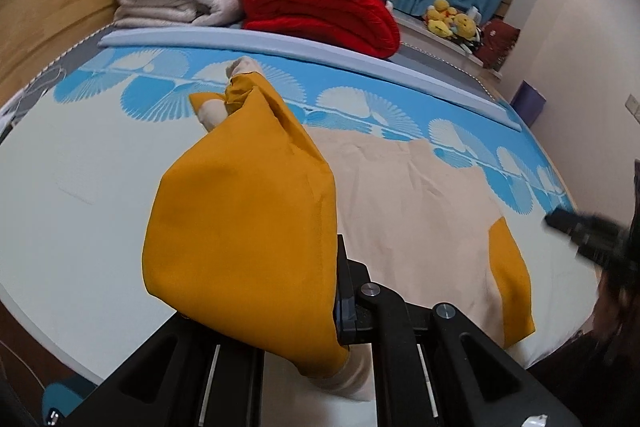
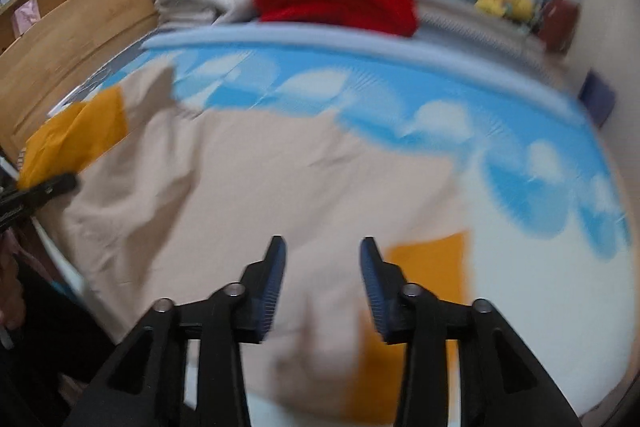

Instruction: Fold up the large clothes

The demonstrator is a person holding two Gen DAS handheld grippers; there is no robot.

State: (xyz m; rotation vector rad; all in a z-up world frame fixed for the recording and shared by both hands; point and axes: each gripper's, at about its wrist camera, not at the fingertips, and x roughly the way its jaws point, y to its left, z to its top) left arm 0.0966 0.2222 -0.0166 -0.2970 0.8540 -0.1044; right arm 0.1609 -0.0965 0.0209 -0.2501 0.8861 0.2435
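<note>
The beige-and-mustard top (image 1: 412, 211) lay spread on the bed (image 1: 80, 163), and we had its mustard sleeve (image 1: 240, 227) lifted off the bed, clenched in the left gripper (image 1: 340, 307). The right gripper (image 2: 323, 283) hung over the body with jaws parted, nothing between them. Looked like mid sleeve-fold to us; next we'd lay that sleeve across the body and let go.

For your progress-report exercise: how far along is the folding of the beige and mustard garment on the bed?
Done: the garment lies spread flat on the bed. In hand: the left gripper is shut on the mustard sleeve, lifted off the bed; the right gripper is open, holding nothing. Left: the other mustard sleeve and the body show no fold.
</note>
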